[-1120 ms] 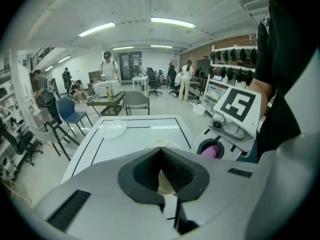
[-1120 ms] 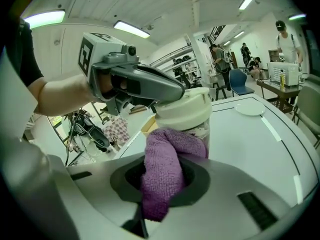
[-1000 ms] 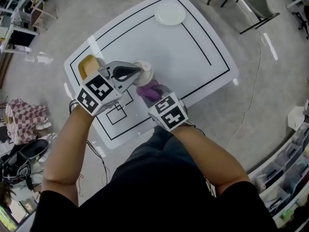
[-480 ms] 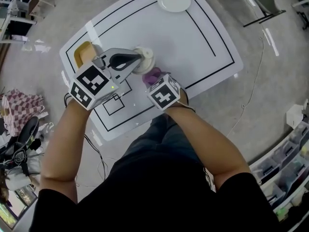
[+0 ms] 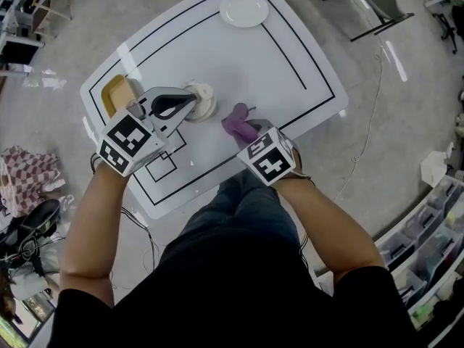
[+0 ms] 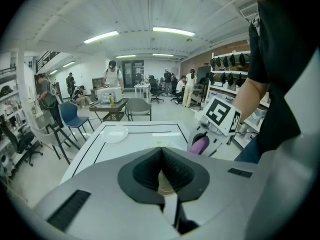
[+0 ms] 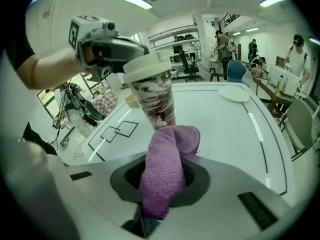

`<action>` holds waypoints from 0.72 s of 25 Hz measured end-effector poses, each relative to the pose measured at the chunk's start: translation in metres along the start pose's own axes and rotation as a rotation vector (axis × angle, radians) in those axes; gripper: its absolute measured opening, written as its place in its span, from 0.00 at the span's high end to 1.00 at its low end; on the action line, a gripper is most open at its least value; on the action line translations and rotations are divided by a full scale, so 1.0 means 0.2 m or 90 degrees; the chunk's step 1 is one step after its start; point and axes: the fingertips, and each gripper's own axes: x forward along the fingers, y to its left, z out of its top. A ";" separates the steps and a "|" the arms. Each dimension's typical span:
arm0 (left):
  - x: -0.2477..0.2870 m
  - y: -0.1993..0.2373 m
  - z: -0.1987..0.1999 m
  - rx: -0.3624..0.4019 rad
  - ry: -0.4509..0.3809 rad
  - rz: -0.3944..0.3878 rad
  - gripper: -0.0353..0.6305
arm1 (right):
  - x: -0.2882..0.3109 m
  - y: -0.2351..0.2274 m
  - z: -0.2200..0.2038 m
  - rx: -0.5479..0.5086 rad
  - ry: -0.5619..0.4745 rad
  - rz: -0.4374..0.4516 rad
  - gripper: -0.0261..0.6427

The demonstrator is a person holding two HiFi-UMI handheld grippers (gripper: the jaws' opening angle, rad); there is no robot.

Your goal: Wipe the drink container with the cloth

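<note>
The lidded drink cup (image 5: 201, 100) stood upright on the white table (image 5: 290, 78), near its front left, with the left gripper (image 5: 187, 106) clenched tight on the rim of its lid. Just to its right, a little apart from it, the right gripper (image 5: 250, 130) was clamped on a purple cloth (image 5: 237, 120). A yellow bowl (image 5: 116, 95) sat by the table's left edge and a white plate (image 5: 244, 10) at the far end.

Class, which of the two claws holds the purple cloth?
The right claw: the purple cloth is pinched between its jaws. The left claw is closed on the cup at its lid instead.
</note>
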 end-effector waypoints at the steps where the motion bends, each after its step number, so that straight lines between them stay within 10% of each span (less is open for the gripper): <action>1: 0.00 0.00 0.00 0.000 -0.001 0.000 0.91 | -0.05 -0.03 0.03 -0.005 -0.016 -0.008 0.85; 11: 0.01 0.00 0.01 0.003 0.001 -0.011 0.91 | -0.18 0.04 0.43 -0.273 -0.120 -0.059 0.85; 18: 0.02 0.01 0.00 -0.001 -0.009 -0.007 0.91 | 0.01 0.02 0.34 -0.312 -0.095 -0.039 0.85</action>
